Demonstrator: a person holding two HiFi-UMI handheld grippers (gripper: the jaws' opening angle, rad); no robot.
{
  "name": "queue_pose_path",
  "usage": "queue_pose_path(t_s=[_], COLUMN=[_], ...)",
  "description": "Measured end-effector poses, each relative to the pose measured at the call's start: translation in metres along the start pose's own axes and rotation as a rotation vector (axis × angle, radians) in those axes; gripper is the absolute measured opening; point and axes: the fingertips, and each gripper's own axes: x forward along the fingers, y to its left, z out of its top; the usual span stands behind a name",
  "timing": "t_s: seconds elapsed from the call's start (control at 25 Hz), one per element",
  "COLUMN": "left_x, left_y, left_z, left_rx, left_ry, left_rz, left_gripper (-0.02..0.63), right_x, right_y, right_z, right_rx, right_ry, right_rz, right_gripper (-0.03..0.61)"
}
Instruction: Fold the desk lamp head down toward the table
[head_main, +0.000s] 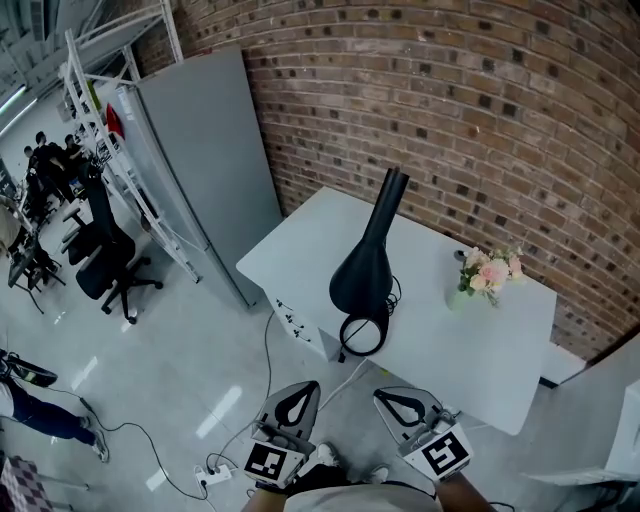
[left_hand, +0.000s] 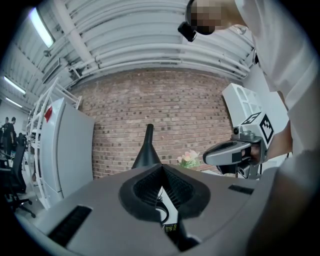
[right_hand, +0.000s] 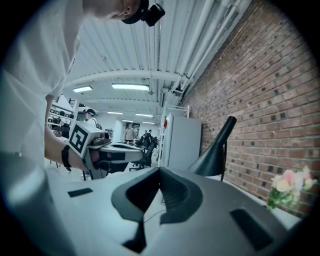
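A black desk lamp (head_main: 365, 268) stands on the white table (head_main: 480, 350). Its cone head tilts up toward the brick wall, and its ring base (head_main: 363, 335) sits near the table's front edge. The lamp also shows in the left gripper view (left_hand: 146, 150) and the right gripper view (right_hand: 215, 150). My left gripper (head_main: 307, 387) (left_hand: 161, 167) hovers short of the table's near edge, shut with nothing in it. Beside it, my right gripper (head_main: 381, 396) (right_hand: 160, 171) is also shut and empty. Neither touches the lamp.
A small vase of pink flowers (head_main: 487, 272) stands on the table right of the lamp. A tall grey cabinet (head_main: 200, 170) is left of the table against the brick wall. An office chair (head_main: 105, 255) and a power strip with cables (head_main: 215, 475) are on the floor.
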Motion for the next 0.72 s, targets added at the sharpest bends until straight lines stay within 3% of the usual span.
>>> queue_pose_path(t_s=[0.36, 0.72], left_x=[0.0056, -0.0027], left_y=[-0.0047, -0.0036], left_z=[0.01, 0.0058], left_rx=[0.018, 0.016], left_ry=[-0.037, -0.015], left_rz=[-0.062, -0.066], left_gripper=[0.006, 0.006], right_x=[0.0053, 0.0095], right_y=[0.0031, 0.0073], right_z=[0.0068, 0.0036], right_rx=[-0.019, -0.004], right_ry=[0.007, 0.017], right_rz=[-0.017, -0.028], right_gripper=[0.017, 0.017])
